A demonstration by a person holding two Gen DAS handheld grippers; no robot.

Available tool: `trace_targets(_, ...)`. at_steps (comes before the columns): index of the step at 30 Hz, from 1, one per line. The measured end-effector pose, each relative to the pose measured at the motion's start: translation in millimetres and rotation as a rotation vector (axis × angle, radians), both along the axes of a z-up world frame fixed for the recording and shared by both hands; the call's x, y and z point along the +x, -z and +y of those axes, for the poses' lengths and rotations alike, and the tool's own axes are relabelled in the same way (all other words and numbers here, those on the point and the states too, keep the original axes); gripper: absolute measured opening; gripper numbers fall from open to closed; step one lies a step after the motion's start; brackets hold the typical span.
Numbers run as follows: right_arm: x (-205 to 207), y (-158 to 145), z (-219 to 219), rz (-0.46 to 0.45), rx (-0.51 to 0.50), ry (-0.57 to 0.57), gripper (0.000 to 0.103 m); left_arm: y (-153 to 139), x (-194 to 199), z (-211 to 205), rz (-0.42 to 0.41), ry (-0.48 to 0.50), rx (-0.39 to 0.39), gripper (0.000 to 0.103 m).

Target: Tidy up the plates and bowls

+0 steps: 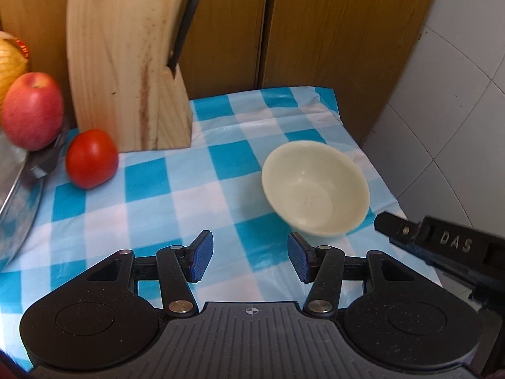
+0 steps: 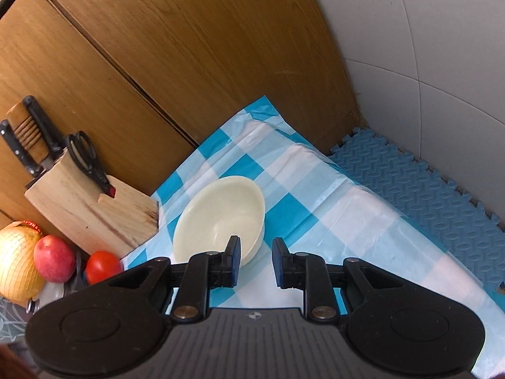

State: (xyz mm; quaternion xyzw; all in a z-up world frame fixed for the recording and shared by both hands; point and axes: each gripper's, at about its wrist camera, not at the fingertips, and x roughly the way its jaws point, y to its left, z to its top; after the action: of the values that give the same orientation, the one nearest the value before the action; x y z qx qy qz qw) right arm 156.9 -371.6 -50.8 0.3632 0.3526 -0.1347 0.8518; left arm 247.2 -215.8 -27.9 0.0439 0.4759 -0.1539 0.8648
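Wooden cabinet doors back the scene, white tile off to three o'clock, and a blue-and-white checked cloth (image 1: 176, 195) covers the surface. Over at nine o'clock stands a pale knife block (image 1: 126, 72) with scissors (image 2: 86, 158) slotted in its side, a tomato (image 1: 91, 158) in front of it, an apple (image 1: 33, 110) perched on a metal pan's rim (image 1: 15, 195), and a netted yellow fruit (image 2: 17, 262) beyond.

And there's the target: one cream bowl (image 1: 315, 189), upright and empty, alone on the cloth toward the surface's right-hand edge, at about one o'clock from the left tongs (image 1: 249, 260). No plates in sight from either camera.

Left tongs first: jaws parted a fair way, nothing between them but checked cloth, hanging just short of the bowl. The right tongs (image 2: 254, 262) come in from four o'clock, their black tip poking into the left camera's view beside the bowl. Their gap is narrow, but daylight shows between the blue pads and nothing is held. In the right camera the left-side finger (image 2: 232, 260) overlaps the bowl's near rim; whether it touches, I can't say.

So I'd call this the approach, with the bowl not yet picked up. Next, as I judge it, one pair must straddle that near rim, one pad inside and one outside, then close. The wall is smooth and sloped, so a shallow bite could slip or tip the bowl. The right pair looks better placed.
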Motion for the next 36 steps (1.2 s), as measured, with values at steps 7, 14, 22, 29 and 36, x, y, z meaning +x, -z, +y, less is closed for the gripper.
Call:
trace_targets(7,20,10,-7,-0.01,0.038,-0.004,0.021,7,25,-19,0.016,-0.008,-0.034,0.065)
trace_targets(14,37,27,-12,0.014,0.052,0.004,0.021,28,44,-31,0.044,-0.017,-0.011,0.063)
trace_targets(22,49,47,-18,0.055,0.099,0.005,0.016,51,58,-41,0.09,-0.017,0.02,0.045)
trace_targets(29,52,44,-10,0.072,0.085,-0.017,0.011,50,54,-42,0.08,0.02,0.026,0.023)
trace_targets(36,46,31,4,0.046,0.071,-0.05,0.011,32,45,-28,0.048,0.018,0.02,0.024)
